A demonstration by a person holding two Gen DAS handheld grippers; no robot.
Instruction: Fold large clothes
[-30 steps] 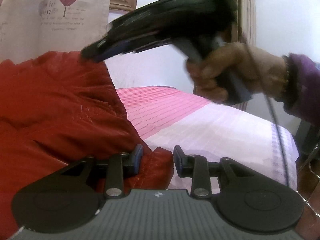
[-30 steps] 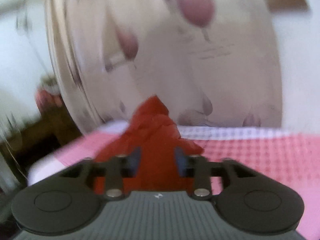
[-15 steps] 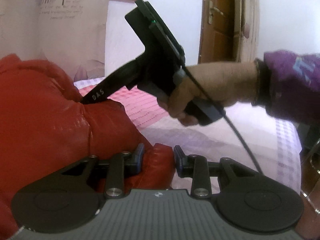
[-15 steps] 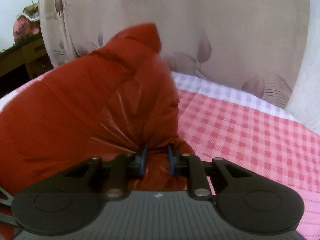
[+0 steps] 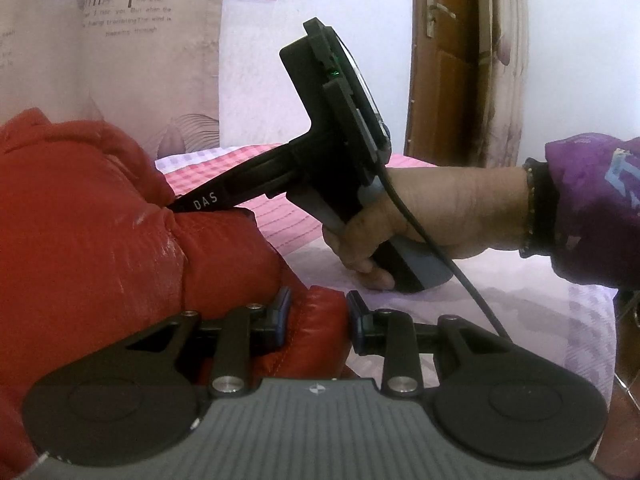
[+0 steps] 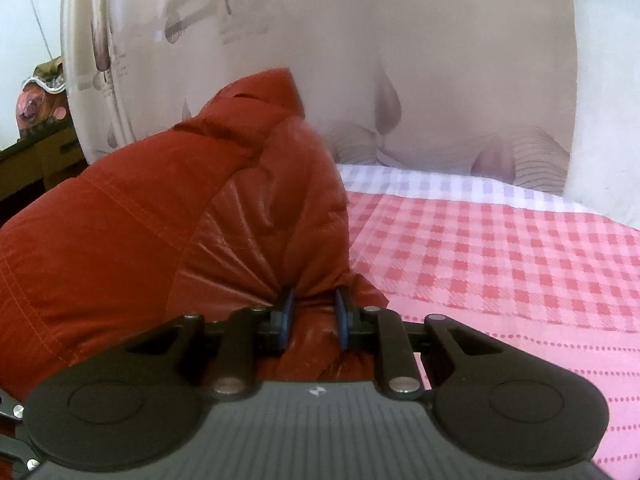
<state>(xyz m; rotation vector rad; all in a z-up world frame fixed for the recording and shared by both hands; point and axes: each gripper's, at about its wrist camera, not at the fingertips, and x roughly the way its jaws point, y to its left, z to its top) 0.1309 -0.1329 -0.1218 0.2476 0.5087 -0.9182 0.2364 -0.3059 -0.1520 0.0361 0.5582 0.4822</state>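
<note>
A puffy red jacket (image 5: 92, 248) lies bunched on the bed and fills the left of both views. My left gripper (image 5: 318, 316) is shut on a thick folded edge of it, with the fabric pressed between both pads. In the right wrist view my right gripper (image 6: 314, 312) is shut on a gathered pinch of the red jacket (image 6: 120, 240), and creases fan out from the pads. The left wrist view shows the right gripper (image 5: 180, 207) held by a hand (image 5: 420, 216), its tips buried in the jacket's upper fold.
A bed with a pink checked sheet (image 6: 500, 256) stretches to the right, lilac stripes (image 5: 520, 304) near its end. A printed curtain (image 6: 400, 60) hangs behind. A wooden door (image 5: 448, 60) stands at the back right, dark furniture (image 6: 36, 156) at the left.
The right gripper has come down toward the bed with the jacket pinched in it, and the jacket's bulk sank with it. The left gripper has kept its hold and barely moved.
</note>
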